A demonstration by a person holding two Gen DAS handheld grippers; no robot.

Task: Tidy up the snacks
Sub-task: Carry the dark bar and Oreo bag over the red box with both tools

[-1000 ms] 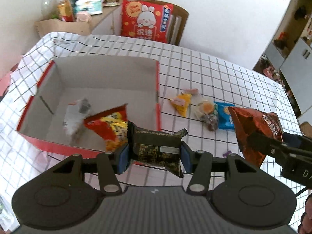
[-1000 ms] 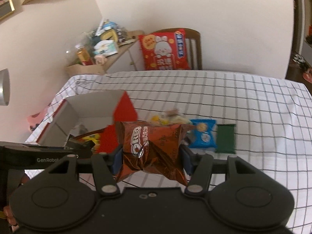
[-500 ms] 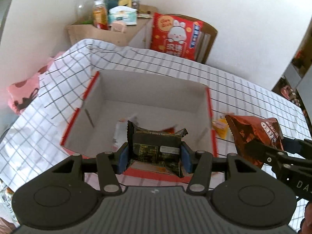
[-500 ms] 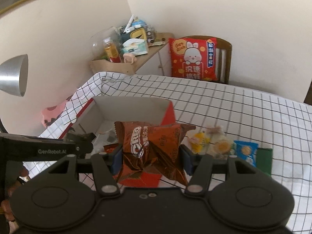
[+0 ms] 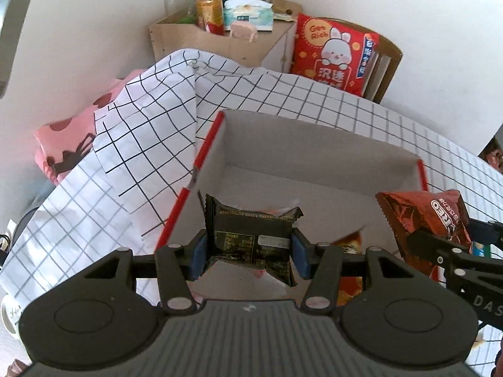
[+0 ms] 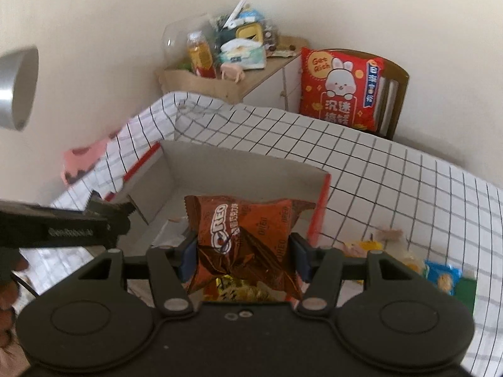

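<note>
My left gripper [image 5: 250, 251] is shut on a black snack packet [image 5: 251, 235], held over the near left part of the open red-edged cardboard box [image 5: 314, 157]. My right gripper [image 6: 242, 256] is shut on a brown Oreo packet [image 6: 245, 238], held above the near right part of the same box [image 6: 239, 169]. In the left wrist view the Oreo packet [image 5: 424, 220] and the right gripper's arm show at the right edge. The left gripper's arm [image 6: 63, 224] shows at the left of the right wrist view. A red and yellow snack bag [image 5: 349, 245] lies inside the box, mostly hidden.
Loose snacks lie on the checked tablecloth [image 6: 393, 172] right of the box: a yellow packet [image 6: 366, 246], a blue packet [image 6: 443, 278], a green one [image 6: 467, 292]. Behind the table stand a chair with a red rabbit cushion [image 6: 339, 91] and a cluttered cabinet [image 6: 232, 59].
Both grippers have moved left from the loose snacks to over the box, each still holding its packet. The box now fills the middle of both views.
</note>
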